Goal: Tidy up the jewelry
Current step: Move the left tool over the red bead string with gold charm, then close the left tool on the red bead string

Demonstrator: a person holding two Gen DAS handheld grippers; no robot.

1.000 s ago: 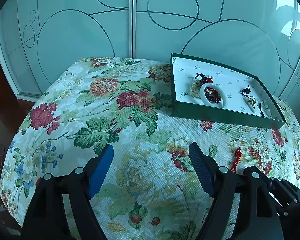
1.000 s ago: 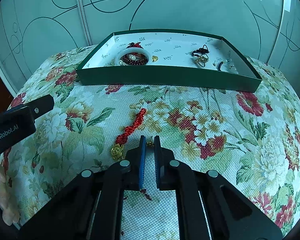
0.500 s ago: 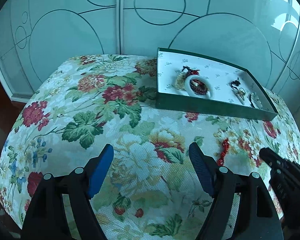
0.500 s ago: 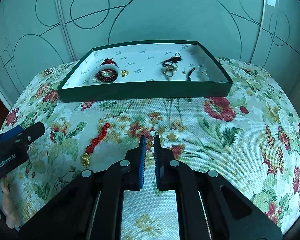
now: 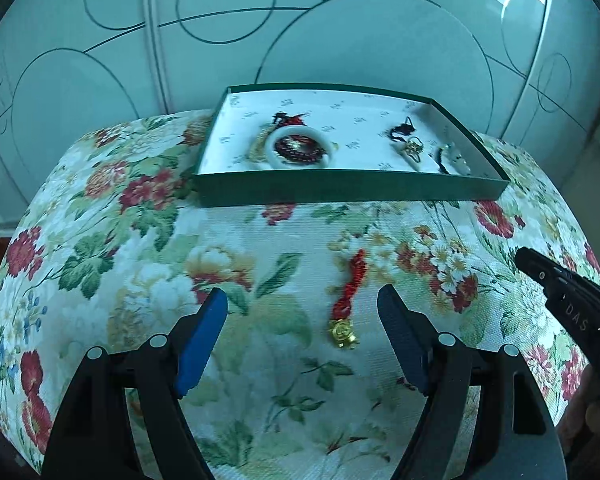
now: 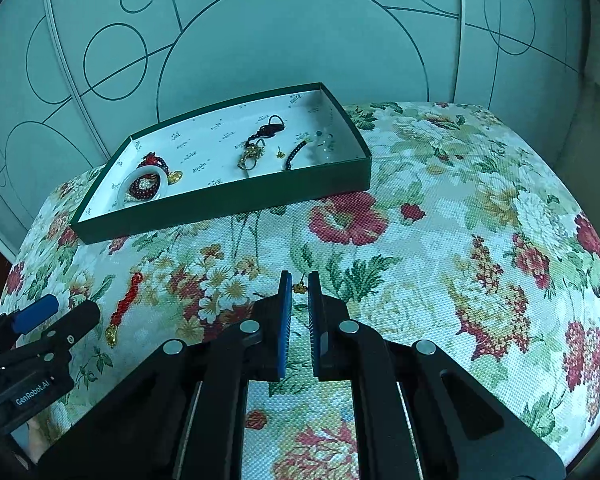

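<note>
A red knotted cord with a gold charm (image 5: 348, 300) lies on the floral cloth, just ahead of and between the tips of my open, empty left gripper (image 5: 302, 300); it also shows in the right wrist view (image 6: 123, 306). A green tray (image 5: 340, 190) with a white bangle (image 5: 300, 148) and other jewelry stands behind it. My right gripper (image 6: 299, 285) has its jaws nearly shut, with a small gold piece (image 6: 299, 289) lying on the cloth right at its tips; nothing is seen held. The tray shows at its upper left (image 6: 228, 200).
The floral-covered table (image 5: 140, 216) drops off at its left and near edges. A frosted glass wall with circle lines (image 5: 300, 40) stands right behind the tray. My right gripper's body (image 5: 572, 300) is at the right edge of the left wrist view.
My left gripper has swung right and now faces the red cord and the tray head-on. My right gripper has moved right and away from the cord, its jaws still nearly shut.
</note>
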